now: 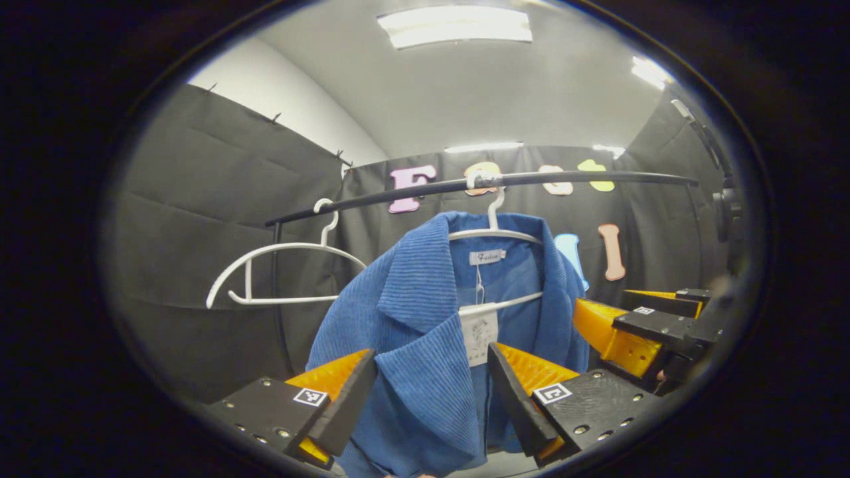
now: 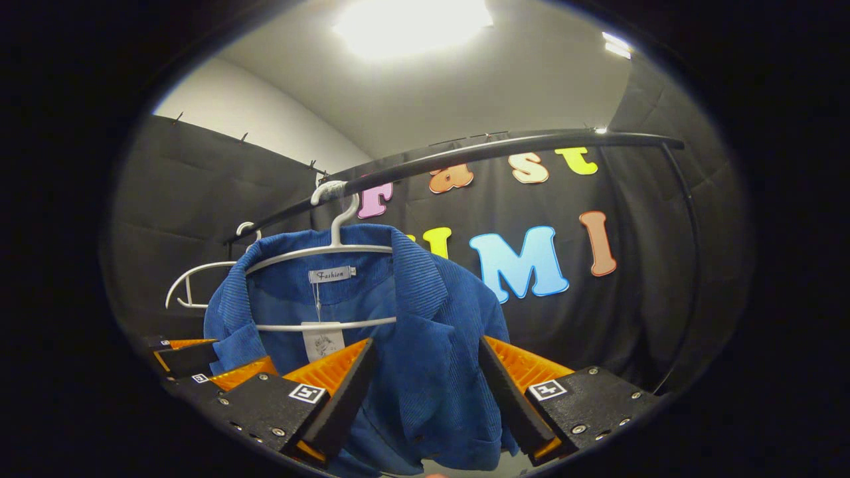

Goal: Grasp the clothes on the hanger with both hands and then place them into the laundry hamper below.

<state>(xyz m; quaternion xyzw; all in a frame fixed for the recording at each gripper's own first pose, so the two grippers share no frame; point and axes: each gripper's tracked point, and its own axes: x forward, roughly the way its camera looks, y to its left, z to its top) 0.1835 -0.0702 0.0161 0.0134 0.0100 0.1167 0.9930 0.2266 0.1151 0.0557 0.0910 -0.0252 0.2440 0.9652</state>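
Observation:
A blue corduroy jacket (image 1: 425,318) hangs on a white hanger (image 1: 495,234) from a black rail (image 1: 564,178). My left gripper (image 1: 431,398) is open, and its two fingers stand wide apart on either side of the jacket's left lapel without pressing it. In the right gripper view the same jacket (image 2: 431,332) hangs on its hanger (image 2: 319,252), and my right gripper (image 2: 425,398) is open around the jacket's right front panel. The right gripper (image 1: 637,332) also appears at the jacket's right edge in the left gripper view. The left gripper (image 2: 192,368) sits low left in the right gripper view.
An empty white hanger (image 1: 279,272) hangs on the rail to the left of the jacket, also visible as the empty hanger (image 2: 192,285). The rail (image 2: 498,149) bends down into a post (image 2: 690,265) at the right. Black cloth walls close in behind and on both sides.

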